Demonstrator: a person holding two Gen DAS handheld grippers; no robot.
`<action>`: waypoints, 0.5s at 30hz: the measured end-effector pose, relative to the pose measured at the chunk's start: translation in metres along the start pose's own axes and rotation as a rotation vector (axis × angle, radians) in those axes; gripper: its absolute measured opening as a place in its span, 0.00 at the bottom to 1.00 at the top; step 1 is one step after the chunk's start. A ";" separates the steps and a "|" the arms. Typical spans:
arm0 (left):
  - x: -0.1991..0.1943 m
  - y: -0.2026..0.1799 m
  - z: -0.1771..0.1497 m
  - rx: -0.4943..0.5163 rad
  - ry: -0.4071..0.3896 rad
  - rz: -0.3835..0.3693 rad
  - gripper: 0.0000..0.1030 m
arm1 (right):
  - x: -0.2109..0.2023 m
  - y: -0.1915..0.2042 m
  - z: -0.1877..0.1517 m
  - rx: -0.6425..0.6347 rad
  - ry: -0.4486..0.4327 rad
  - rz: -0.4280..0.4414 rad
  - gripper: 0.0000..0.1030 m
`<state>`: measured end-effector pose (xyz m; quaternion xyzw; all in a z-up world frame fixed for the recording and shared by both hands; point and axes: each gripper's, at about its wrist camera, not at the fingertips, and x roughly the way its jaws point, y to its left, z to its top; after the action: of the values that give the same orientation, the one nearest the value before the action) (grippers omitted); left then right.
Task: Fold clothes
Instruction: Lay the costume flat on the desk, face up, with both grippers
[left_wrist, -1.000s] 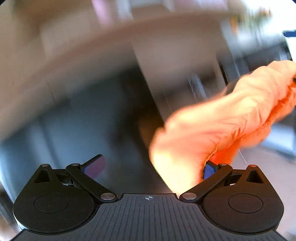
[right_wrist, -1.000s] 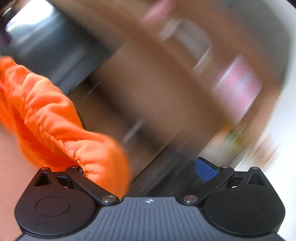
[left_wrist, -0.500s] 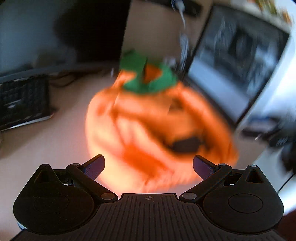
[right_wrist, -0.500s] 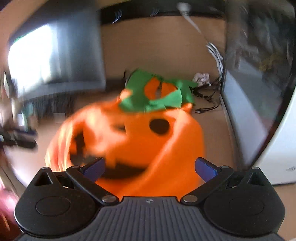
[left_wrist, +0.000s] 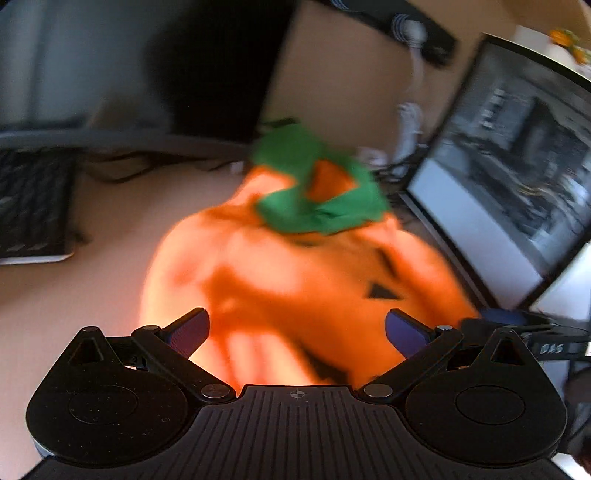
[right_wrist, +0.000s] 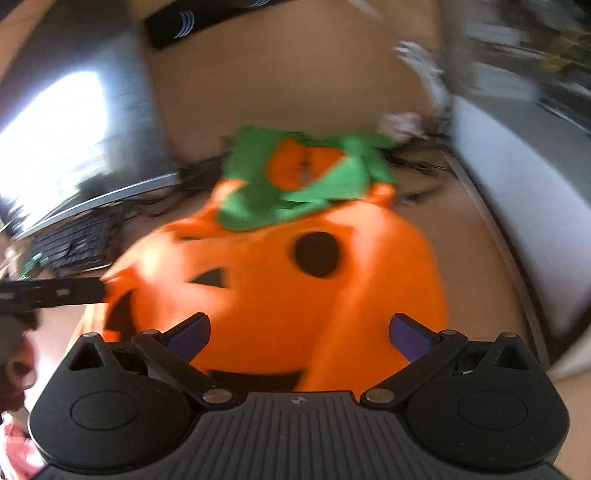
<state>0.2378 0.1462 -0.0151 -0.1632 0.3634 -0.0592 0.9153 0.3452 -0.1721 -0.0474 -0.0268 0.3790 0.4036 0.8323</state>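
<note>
While both views are motion-blurred, the orange fabric pumpkin costume with green felt collar (left_wrist: 295, 280) (right_wrist: 288, 295) lies on the beige desk (left_wrist: 74, 295) just ahead of both tongs. Left gripper (left_wrist: 294, 330) spread wide, gripping nothing. Right gripper (right_wrist: 299, 334) likewise.

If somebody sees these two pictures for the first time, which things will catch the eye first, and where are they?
First comes the bright orange pumpkin costume with its black face, lying on the beige table straight ahead of both open tools. Next is its green leaf collar at the far end of the costume. A dark keyboard lies at the left and a screen stands at the right.
</note>
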 end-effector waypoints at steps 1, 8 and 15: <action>0.007 0.000 0.000 -0.002 0.023 -0.009 1.00 | 0.006 0.000 -0.001 0.009 0.017 0.006 1.00; 0.028 0.030 -0.030 -0.107 0.145 0.009 1.00 | 0.025 -0.032 -0.022 0.145 0.062 0.041 1.00; 0.007 0.026 -0.051 -0.105 0.197 -0.056 1.00 | 0.011 -0.037 -0.030 0.063 0.120 0.085 1.00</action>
<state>0.2075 0.1557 -0.0636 -0.2142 0.4497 -0.0816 0.8633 0.3565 -0.2001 -0.0860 -0.0085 0.4417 0.4242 0.7905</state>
